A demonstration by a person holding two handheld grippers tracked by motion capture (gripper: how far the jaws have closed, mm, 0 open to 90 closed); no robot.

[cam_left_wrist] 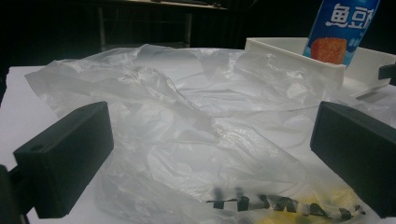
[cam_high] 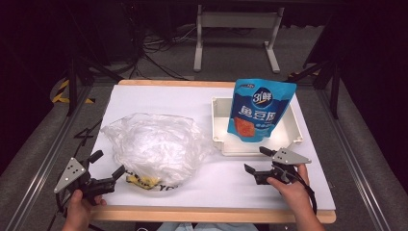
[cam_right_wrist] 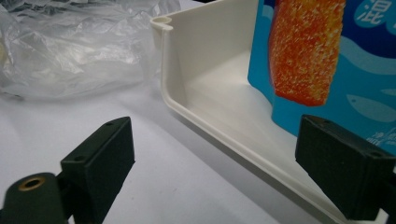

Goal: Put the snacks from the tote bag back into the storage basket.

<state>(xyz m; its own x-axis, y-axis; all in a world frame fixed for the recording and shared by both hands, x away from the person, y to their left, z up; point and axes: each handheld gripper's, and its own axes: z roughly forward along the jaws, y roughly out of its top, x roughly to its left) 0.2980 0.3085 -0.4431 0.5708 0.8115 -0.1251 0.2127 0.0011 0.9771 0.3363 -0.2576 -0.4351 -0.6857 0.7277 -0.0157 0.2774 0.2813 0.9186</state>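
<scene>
A white plastic tray [cam_high: 219, 126] lies just ahead of the right gripper [cam_high: 255, 161], whose jaws stand apart with nothing between them. A blue snack pouch [cam_high: 260, 110] stands upright in the tray, leaning on its far wall; it bears "31鲜", large white Chinese characters and an orange food picture. Ahead of the left gripper [cam_high: 108, 166], whose jaws are likewise spread and empty, lies a crumpled clear plastic bag [cam_high: 154, 144] with black lettering, unreadable, over something yellow at its near edge, close to that gripper's right jaw.
</scene>
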